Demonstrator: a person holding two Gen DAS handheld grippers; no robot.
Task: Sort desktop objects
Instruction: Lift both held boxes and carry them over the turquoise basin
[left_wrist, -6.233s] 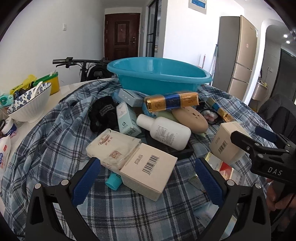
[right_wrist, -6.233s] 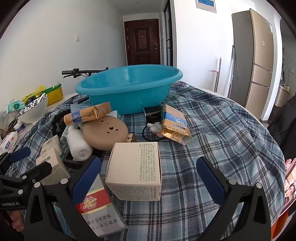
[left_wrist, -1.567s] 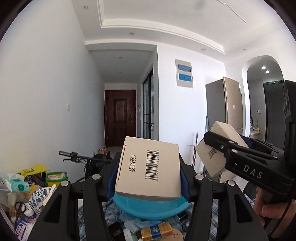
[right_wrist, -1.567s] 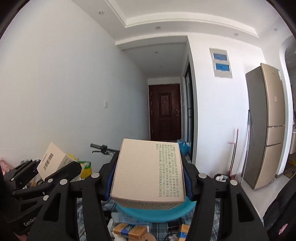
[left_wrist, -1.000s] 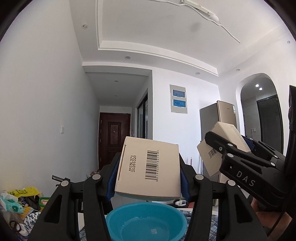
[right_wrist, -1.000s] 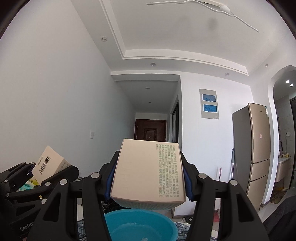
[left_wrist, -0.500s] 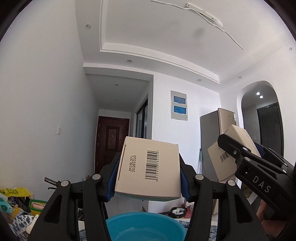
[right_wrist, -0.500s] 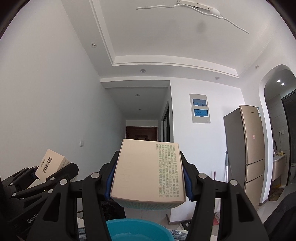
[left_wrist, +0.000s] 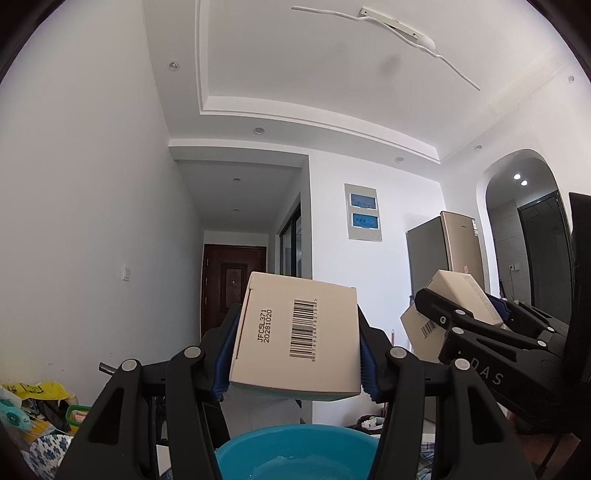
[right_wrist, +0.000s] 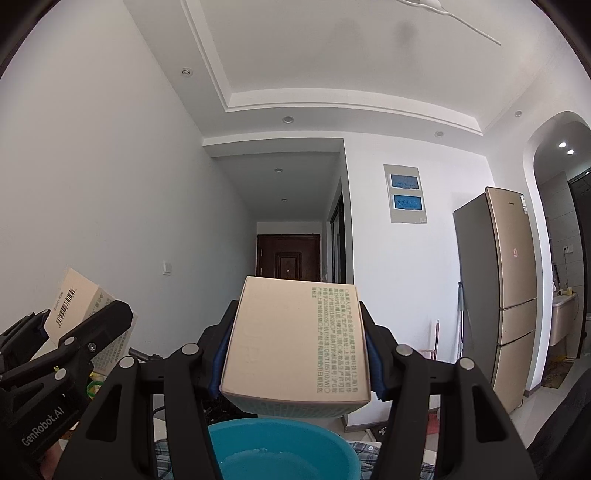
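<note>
My left gripper (left_wrist: 293, 371) is shut on a beige carton with a barcode (left_wrist: 295, 338), held in the air above the blue plastic basin (left_wrist: 295, 454). My right gripper (right_wrist: 295, 369) is shut on a second beige carton with printed text (right_wrist: 295, 341), also raised over the basin (right_wrist: 284, 446). Each gripper shows in the other's view: the right one with its carton (left_wrist: 450, 314) at the right of the left wrist view, the left one with its barcode carton (right_wrist: 79, 314) at the left of the right wrist view. Both point slightly upward.
A refrigerator (right_wrist: 495, 295) stands at the right wall, and a dark door (right_wrist: 288, 260) closes the hallway. Clutter with a yellow bag (left_wrist: 33, 393) and a patterned bowl (left_wrist: 44, 450) lies at the far left. Plaid cloth (right_wrist: 365, 469) shows beside the basin.
Both grippers have sunk a little and moved forward with their cartons. The basin's inside now fills more of the bottom of each view.
</note>
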